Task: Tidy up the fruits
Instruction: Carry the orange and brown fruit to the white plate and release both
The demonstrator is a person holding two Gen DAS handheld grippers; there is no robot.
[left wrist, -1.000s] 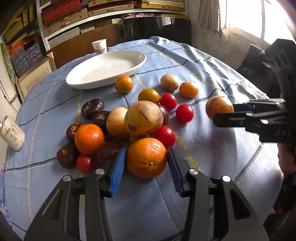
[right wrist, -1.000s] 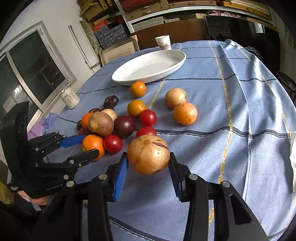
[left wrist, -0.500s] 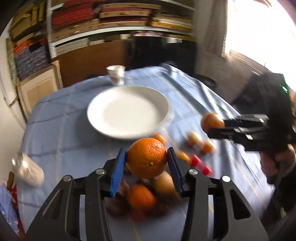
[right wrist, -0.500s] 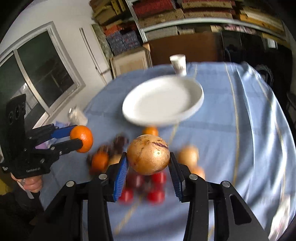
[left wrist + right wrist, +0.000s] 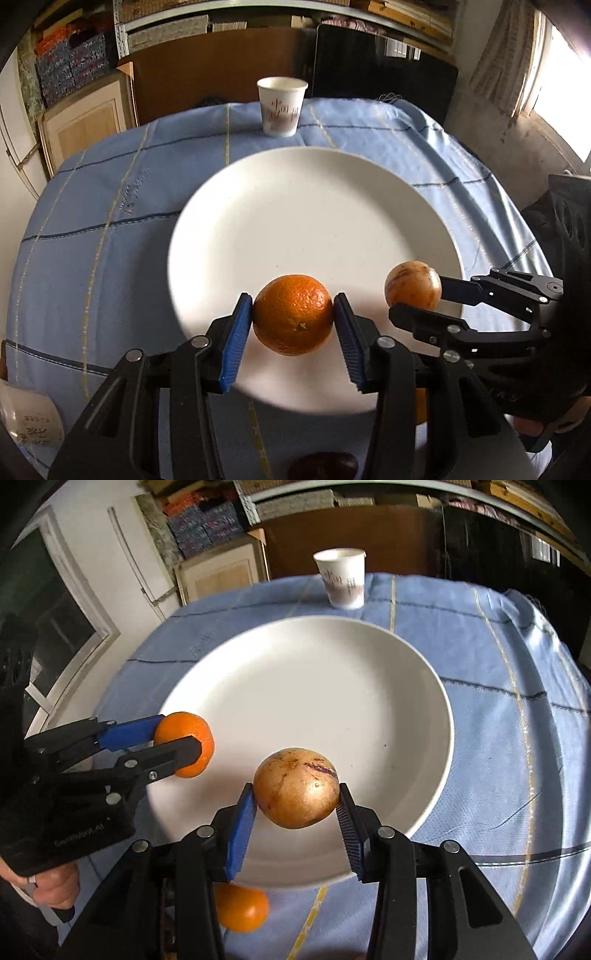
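left tool [image 5: 293, 319] clamps orange [image 5: 293, 320] at its middle | right tool [image 5: 295, 805] clamps yellow fruit [image 5: 296, 788] | both round, firm, roll-prone | over plate [image 5: 295, 206]

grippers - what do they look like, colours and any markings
Both match: the left gripper and right gripper have black angular plastic frames with silver screws and two fingers lined with ribbed blue pads. The left one's body bears faint grey lettering, unreadable. No cables or sleeves show.

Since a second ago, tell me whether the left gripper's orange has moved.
Yes. The orange was carried from the fruit pile toward the paper cup, now over the white plate.
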